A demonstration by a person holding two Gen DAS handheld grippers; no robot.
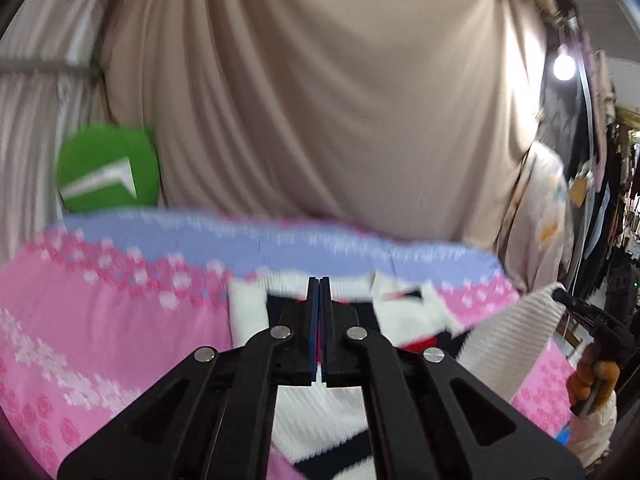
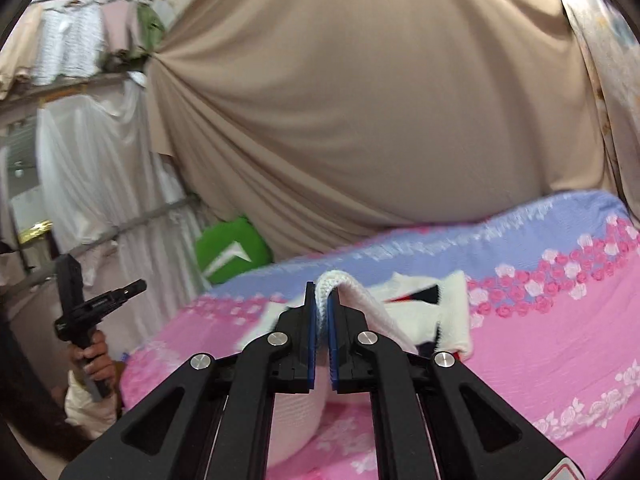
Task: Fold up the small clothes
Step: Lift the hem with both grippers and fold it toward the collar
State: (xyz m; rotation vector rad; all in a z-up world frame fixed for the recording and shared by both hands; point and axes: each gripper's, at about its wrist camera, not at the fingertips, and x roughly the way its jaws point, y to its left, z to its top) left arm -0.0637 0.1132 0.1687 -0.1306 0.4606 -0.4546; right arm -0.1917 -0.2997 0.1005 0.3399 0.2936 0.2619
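Note:
A small white knit sweater (image 1: 320,412) with navy and red stripes lies on the pink flowered bedspread (image 1: 100,340). My left gripper (image 1: 319,284) is shut above the sweater; whether it pinches any fabric I cannot tell. My right gripper (image 2: 321,292) is shut on a white ribbed edge of the sweater (image 2: 416,312), lifted off the bed, the knit looping over the fingertips. In the left wrist view the raised white part (image 1: 516,332) stretches to the right gripper at the far right. The left gripper (image 2: 100,300) shows at the left of the right wrist view.
A beige cloth backdrop (image 1: 320,100) hangs behind the bed. A green cushion (image 1: 108,168) sits at the bed's far left corner, also in the right wrist view (image 2: 232,248). White covered racks (image 2: 100,180) stand left; hanging clothes (image 1: 616,200) and a lamp (image 1: 564,66) right.

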